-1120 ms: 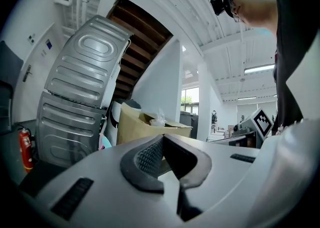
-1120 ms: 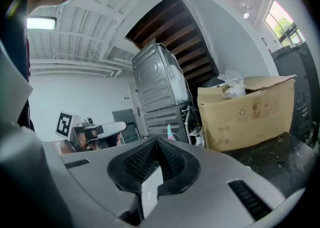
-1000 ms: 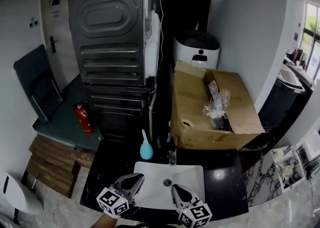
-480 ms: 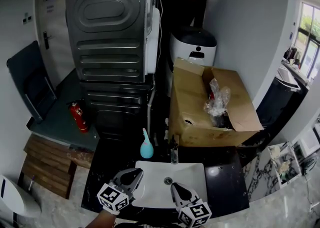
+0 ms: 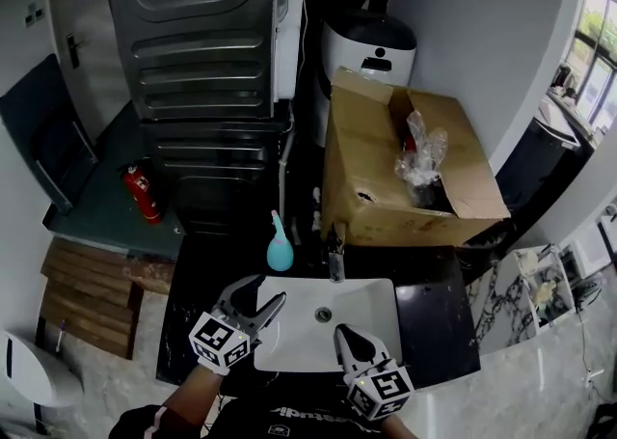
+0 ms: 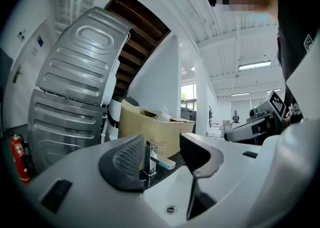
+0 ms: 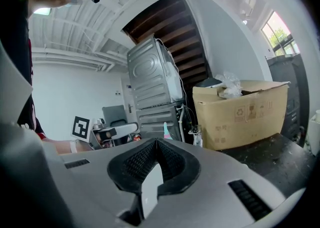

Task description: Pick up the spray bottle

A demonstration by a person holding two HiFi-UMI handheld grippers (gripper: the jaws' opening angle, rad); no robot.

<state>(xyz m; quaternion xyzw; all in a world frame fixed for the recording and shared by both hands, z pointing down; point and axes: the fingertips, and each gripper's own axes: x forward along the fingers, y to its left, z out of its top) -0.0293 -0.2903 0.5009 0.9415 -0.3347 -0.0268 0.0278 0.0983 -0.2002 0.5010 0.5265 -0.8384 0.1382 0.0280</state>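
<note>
**Spray bottle stands clear of both tools, at the back of the surface**

The spray bottle point(image 5: 280, 249) stands upright on the dark surface point(image 5: 202, 278), near its back edge. It is just left of the faucet point(image 5: 335, 263) and beside the far left corner of the white basin point(image 5: 371, 297). It has a round teal bulb for a body and a thin tapering neck with a paler, pinkish tip.

The left tool point(image 5: 264, 292) hangs over the near left rim of the basin and points toward the bottle, with bare surface between the two. Its jaws are opening and stand apart. Nothing lies between the ridged pads, and only the faucet shows beyond the gap. The right tool point(image 5: 343, 334) sits over the near right rim of the basin, farther from the bottle. Its jaws are pressed together with nothing in them, and its own view shows the bottle's neck standing above their tips.

The basin is smooth, glossy and rectangular with rounded corners, with a small metal drain in its middle. The faucet is a short, square chrome block. Behind the surface stands a tall grey metal appliance point(image 5: 193, 32) with pressed ribs and an oval panel. To its right is an open brown cardboard box point(image 5: 371, 167) holding crumpled clear plastic point(image 5: 421, 159). A red fire extinguisher point(image 5: 138, 191) stands on the floor at the left.
</note>
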